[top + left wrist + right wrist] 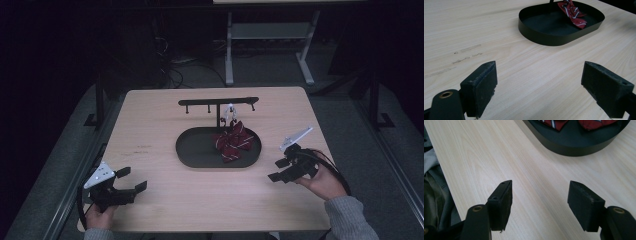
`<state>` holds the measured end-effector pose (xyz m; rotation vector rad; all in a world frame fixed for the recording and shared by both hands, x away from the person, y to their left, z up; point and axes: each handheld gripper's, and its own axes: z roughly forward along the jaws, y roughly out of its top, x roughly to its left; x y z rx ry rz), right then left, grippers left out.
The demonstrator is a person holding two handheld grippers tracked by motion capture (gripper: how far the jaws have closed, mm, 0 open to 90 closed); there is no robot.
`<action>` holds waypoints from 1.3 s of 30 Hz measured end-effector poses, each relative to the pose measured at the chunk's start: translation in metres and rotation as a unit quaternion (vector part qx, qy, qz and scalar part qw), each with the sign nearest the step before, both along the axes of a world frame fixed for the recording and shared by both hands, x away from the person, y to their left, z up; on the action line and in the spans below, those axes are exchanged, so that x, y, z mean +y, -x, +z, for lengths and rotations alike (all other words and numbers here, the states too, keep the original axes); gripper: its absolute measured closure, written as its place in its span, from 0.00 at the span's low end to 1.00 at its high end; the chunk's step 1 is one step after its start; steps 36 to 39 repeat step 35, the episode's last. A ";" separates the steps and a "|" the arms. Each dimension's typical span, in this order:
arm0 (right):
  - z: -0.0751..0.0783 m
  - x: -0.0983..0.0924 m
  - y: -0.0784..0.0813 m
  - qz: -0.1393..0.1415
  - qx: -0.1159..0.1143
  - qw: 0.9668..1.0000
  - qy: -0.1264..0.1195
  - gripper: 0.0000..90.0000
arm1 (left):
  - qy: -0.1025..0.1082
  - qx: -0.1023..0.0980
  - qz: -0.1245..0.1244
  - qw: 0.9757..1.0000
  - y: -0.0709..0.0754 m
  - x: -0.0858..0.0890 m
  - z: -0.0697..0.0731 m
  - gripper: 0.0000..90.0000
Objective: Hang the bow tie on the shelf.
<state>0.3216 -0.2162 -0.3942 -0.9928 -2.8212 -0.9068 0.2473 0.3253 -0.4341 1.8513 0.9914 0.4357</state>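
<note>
A dark room, floor in shadow, and in the middle of it a pale wood-grain table (165, 120) with another table's white legs (229, 50) standing beyond its far edge. Centre of the table, there's the red striped bow tie (233, 139), white and dark stripes across the cloth, lying in the right half of a black oval tray (192, 150). Its top end sits up against the post of a black T-shaped hanger stand (218, 102) that rises from the tray's far side, and a small pale clip (230, 111) hangs from the bar just above the tie. From the left gripper view the tie (572, 11) drapes toward the tray's far right wall (559, 37).

Out to the near left corner now: the left gripper (131, 180) is held in a hand just above the table, jaws spread wide, nothing between them but bare wood. It points toward the tray, well apart from it. Over on the right, the right gripper (278, 170) is held in the other hand, grey sleeve (350, 220) behind it, jaws also parted wide and empty, near the tray's right end. In the right gripper view the tray wall (579, 147) sits just beyond its pads.
</note>
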 end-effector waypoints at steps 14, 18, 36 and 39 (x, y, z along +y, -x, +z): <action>-0.021 -0.012 0.021 -0.011 0.005 1.000 -0.014 0.40 | 0.001 -0.002 -0.002 1.000 0.000 -0.001 0.000 0.15; -0.027 -0.016 0.027 -0.015 0.004 1.000 -0.019 0.41 | -0.001 -0.002 -0.003 1.000 0.001 -0.001 0.000 0.15; -0.044 -0.024 0.056 -0.039 -0.006 0.998 -0.052 0.42 | 0.000 0.001 -0.005 1.000 0.000 -0.003 -0.002 0.15; -0.044 -0.024 0.056 -0.039 -0.006 0.998 -0.052 0.42 | 0.000 0.001 -0.005 1.000 0.000 -0.003 -0.002 0.15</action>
